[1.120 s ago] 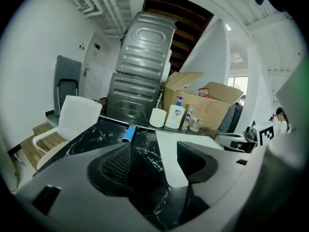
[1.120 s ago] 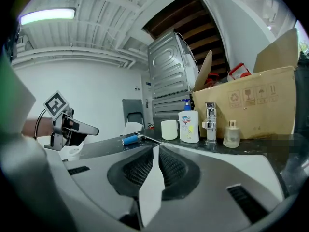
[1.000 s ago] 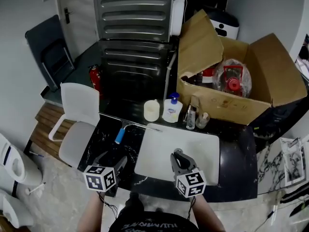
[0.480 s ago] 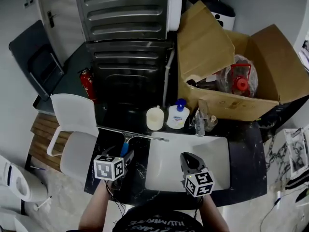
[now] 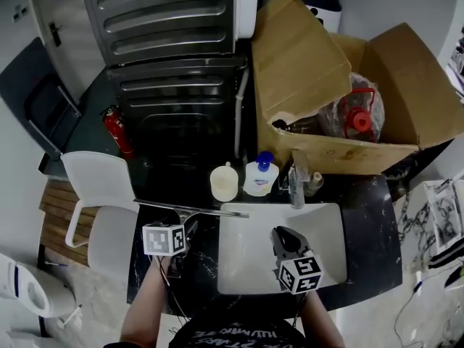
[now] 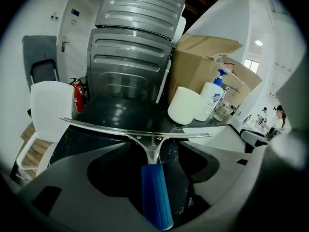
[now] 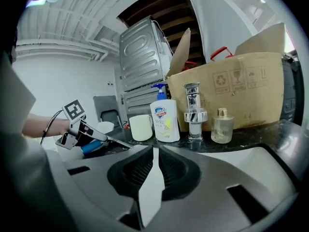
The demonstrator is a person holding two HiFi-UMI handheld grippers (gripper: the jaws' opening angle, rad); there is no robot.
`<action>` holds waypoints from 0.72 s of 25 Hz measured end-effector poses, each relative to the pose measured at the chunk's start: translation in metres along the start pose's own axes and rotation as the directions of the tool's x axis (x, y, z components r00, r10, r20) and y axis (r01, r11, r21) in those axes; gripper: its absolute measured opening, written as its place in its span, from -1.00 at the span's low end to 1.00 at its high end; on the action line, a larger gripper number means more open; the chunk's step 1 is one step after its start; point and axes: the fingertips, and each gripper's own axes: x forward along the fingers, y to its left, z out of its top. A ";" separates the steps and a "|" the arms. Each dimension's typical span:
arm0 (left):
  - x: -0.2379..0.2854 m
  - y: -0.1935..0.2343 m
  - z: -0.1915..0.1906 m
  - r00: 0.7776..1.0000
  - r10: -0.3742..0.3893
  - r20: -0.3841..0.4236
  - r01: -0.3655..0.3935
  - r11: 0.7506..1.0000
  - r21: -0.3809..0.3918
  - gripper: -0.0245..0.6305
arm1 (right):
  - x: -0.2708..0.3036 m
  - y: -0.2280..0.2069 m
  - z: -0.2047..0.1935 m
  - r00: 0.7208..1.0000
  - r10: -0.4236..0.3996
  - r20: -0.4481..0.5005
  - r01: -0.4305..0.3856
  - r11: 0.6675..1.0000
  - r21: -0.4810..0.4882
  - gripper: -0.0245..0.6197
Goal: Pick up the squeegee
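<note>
- On my left gripper point(image 5: 187, 230) the fingers stand apart around the handle of the blue-handled metal squeegee point(image 6: 153, 178), which lies on the black marble tabletop point(image 5: 370, 230) beside the white sink point(image 5: 319, 223).
- On my right gripper point(image 7: 153, 151) the fingers are together over the sink.
- Behind the sink stand a white pump soap bottle point(image 7: 164, 120) marked "99.9%", a cream cup point(image 7: 141, 127) and a chrome tap point(image 7: 194, 112).
- Farthest is a brown cardboard box point(image 7: 241, 91) with recycling symbols.

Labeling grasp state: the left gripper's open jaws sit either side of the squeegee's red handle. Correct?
Not quite. The handle is blue, not red, as the left gripper view shows. The rest holds: the left gripper's open jaws sit either side of the squeegee's handle.
</note>
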 end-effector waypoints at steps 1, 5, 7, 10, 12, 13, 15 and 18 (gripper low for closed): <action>0.004 0.001 -0.002 1.000 -0.004 -0.015 0.004 1.000 -0.005 0.06 | 0.001 -0.002 -0.001 1.000 -0.003 -0.003 0.003 1.000 0.005 -0.73; 0.017 0.005 -0.005 0.998 0.014 -0.062 -0.015 1.000 -0.015 0.04 | 0.005 -0.008 -0.002 1.000 -0.008 -0.009 0.008 1.000 0.021 -0.73; 0.020 0.008 -0.006 0.996 0.048 -0.079 -0.049 0.999 -0.011 -0.09 | 0.006 -0.010 -0.003 1.000 -0.007 -0.011 0.008 1.000 0.028 -0.73; 0.022 0.012 -0.007 0.992 0.089 -0.088 -0.089 0.996 0.008 -0.23 | 0.007 -0.010 -0.004 1.000 -0.001 -0.010 0.002 1.000 0.031 -0.73; 0.024 0.011 -0.007 0.991 0.097 -0.090 -0.095 0.995 0.024 -0.25 | 0.007 -0.009 -0.006 1.000 0.006 -0.009 -0.006 1.000 0.030 -0.73; 0.025 0.009 -0.007 0.991 0.095 -0.091 -0.094 0.995 0.025 -0.29 | 0.006 -0.008 -0.006 1.000 0.010 -0.009 -0.010 1.000 0.030 -0.73; 0.025 0.006 -0.009 0.992 0.091 -0.087 -0.091 0.996 0.011 -0.40 | 0.004 -0.005 -0.007 1.000 0.019 -0.009 -0.018 1.000 0.025 -0.73; 0.022 0.006 -0.010 0.993 0.097 -0.071 -0.098 0.995 -0.010 -0.41 | -0.003 -0.002 -0.004 1.000 0.027 -0.003 -0.027 1.000 0.013 -0.73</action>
